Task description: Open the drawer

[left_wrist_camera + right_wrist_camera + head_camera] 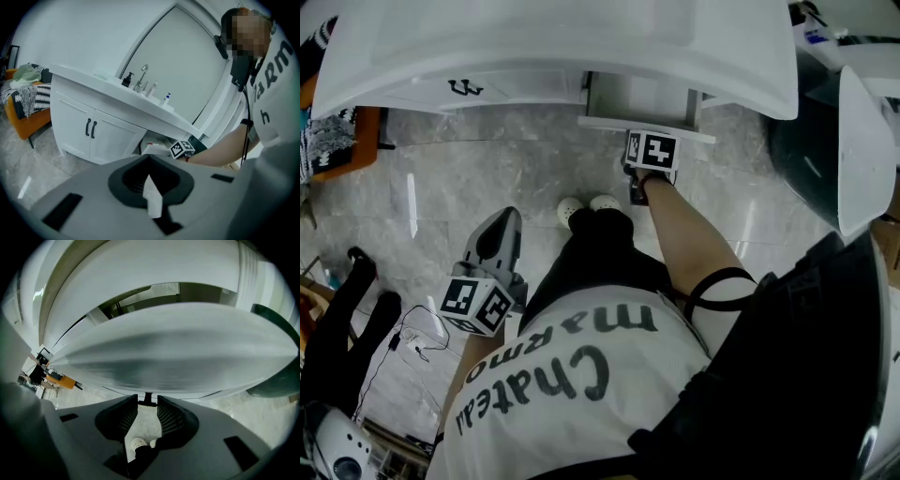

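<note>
The white vanity's drawer stands pulled out from under the countertop. My right gripper is at its front panel and points steeply down. In the right gripper view the drawer front fills the picture, and my right gripper is shut on the small black drawer handle at its fingertips. My left gripper hangs low at my left side, away from the vanity, with nothing in it. In its own view my left gripper has its jaws together and faces the open drawer.
Two cabinet doors with black handles stand left of the drawer. A faucet and small bottles sit on the counter. An orange chair with cloths stands at the left. Cables lie on the marble floor. A dark round object stands at the right.
</note>
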`<state>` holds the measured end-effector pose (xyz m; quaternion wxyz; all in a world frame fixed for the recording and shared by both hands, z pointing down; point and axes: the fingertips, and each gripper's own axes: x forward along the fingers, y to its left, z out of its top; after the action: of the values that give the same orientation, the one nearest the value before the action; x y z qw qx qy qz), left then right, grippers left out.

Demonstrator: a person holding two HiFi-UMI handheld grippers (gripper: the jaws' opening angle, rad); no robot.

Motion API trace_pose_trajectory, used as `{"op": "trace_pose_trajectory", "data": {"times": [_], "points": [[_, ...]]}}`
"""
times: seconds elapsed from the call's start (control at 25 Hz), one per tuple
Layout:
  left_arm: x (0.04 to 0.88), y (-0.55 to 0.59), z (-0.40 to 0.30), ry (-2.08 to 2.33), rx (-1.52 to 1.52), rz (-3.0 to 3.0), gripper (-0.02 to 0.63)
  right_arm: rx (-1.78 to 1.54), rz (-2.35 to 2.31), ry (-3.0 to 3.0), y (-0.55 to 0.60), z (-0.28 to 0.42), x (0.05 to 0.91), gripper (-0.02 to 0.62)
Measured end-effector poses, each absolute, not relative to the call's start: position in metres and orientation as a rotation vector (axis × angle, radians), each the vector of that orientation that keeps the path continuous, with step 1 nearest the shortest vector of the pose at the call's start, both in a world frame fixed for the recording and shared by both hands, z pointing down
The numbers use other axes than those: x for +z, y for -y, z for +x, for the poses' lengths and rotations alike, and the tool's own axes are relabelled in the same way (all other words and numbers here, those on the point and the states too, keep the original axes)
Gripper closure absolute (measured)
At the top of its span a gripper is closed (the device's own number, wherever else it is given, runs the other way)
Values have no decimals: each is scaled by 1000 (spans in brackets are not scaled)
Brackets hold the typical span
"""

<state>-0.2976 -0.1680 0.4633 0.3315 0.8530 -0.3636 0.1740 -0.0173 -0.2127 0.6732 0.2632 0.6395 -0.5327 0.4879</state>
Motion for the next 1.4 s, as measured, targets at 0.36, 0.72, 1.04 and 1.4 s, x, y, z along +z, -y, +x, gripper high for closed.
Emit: {"op": "trace_pose_trajectory", "data": {"times": [0.36, 0.72, 1.04, 1.4], "points": [[461, 140, -277, 938, 452, 2194, 598, 1339, 1719, 1457, 200, -22, 672, 459], [462, 126, -288, 991, 412, 2162, 598, 1374, 1661, 1437, 181, -35, 675, 460], [467, 109, -305, 1033, 410, 2142, 598, 1348, 1672, 1445, 171, -39, 676, 465], [466, 103, -309, 1051, 390, 2139, 598, 1318, 1649, 1440, 165, -42, 677, 469]]}}
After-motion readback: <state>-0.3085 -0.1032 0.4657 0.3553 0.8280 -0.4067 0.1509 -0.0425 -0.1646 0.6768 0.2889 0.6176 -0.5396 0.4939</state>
